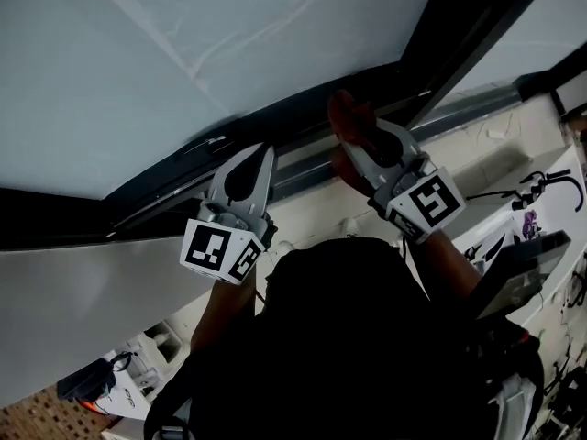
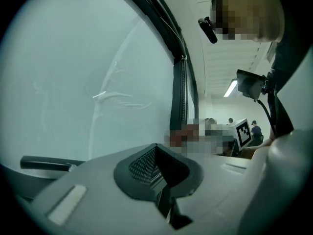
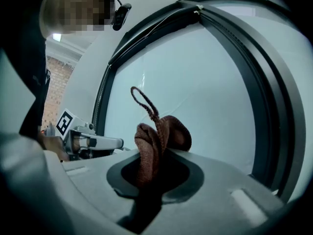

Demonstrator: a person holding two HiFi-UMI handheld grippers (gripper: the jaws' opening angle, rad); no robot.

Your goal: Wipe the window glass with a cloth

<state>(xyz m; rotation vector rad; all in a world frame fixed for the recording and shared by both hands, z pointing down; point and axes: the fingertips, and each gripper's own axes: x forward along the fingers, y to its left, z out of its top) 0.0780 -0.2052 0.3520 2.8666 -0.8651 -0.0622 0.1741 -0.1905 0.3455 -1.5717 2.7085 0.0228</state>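
Pale surface [image 1: 484, 161] bearing dark curved object [image 1: 548, 182]

An office or lab workroom, by its strip ceiling light [image 2: 230, 88], brick wall [image 3: 49, 93] and cluttered white worktop [image 1: 503, 220].

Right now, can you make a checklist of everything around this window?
Surface: window glass, faint streaks; dark window frame.
Job's things: brown cloth, bunched up.
Clutter: small items on the white desk below, too dark to name.
Grippers: left gripper jaws shut, empty; right gripper jaws shut on the brown cloth.
Cables: black cable beside the person.
Surroundings: brick wall, ceiling light.
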